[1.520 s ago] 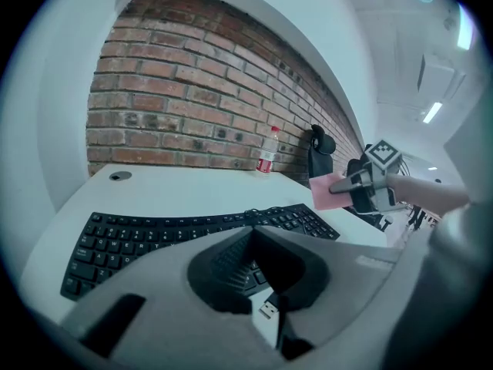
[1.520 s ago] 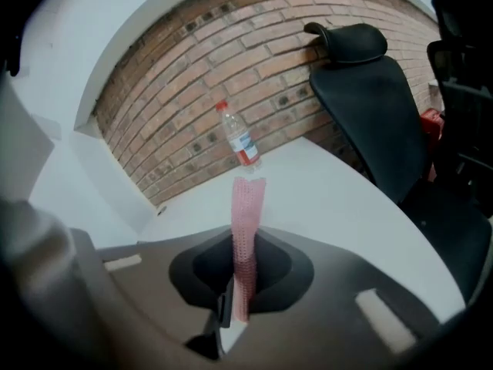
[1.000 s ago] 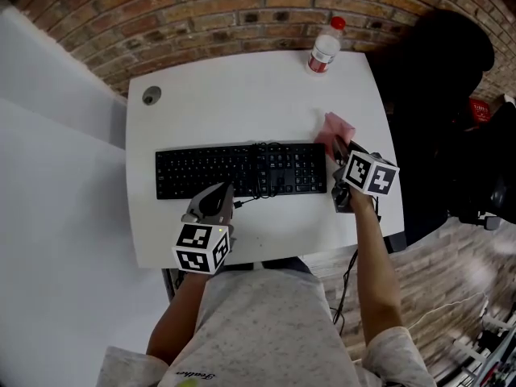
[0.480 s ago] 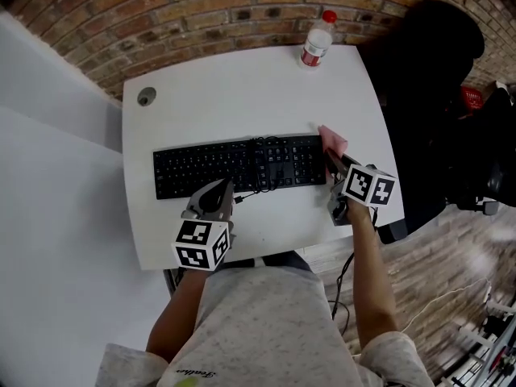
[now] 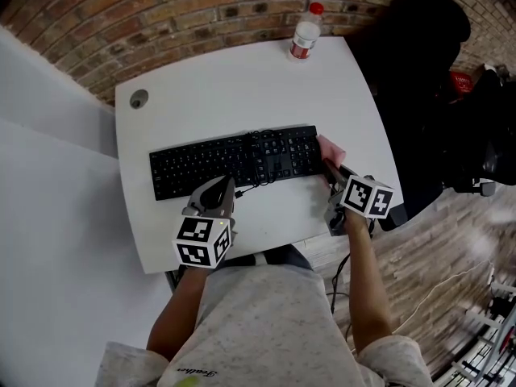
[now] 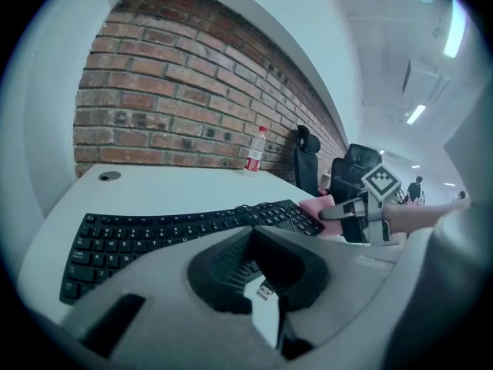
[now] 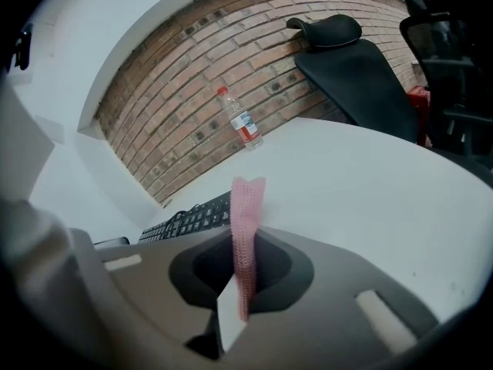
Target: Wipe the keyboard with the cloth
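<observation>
A black keyboard lies across the middle of the white table, its cable coiled on the keys. My right gripper is shut on a pink cloth at the keyboard's right end; in the right gripper view the pink cloth stands upright, pinched between the jaws, with the keyboard to its left. My left gripper hovers just in front of the keyboard's front edge, shut with nothing in it. The left gripper view shows the keyboard, a USB plug below the jaws and the right gripper.
A plastic water bottle with a red cap stands at the table's far right edge. A round cable hole sits at the far left. A black office chair stands right of the table, against the brick wall.
The right gripper with the pink cloth has drawn back a little toward the table's front right, beside the keyboard's right end. The left gripper has stayed put.
</observation>
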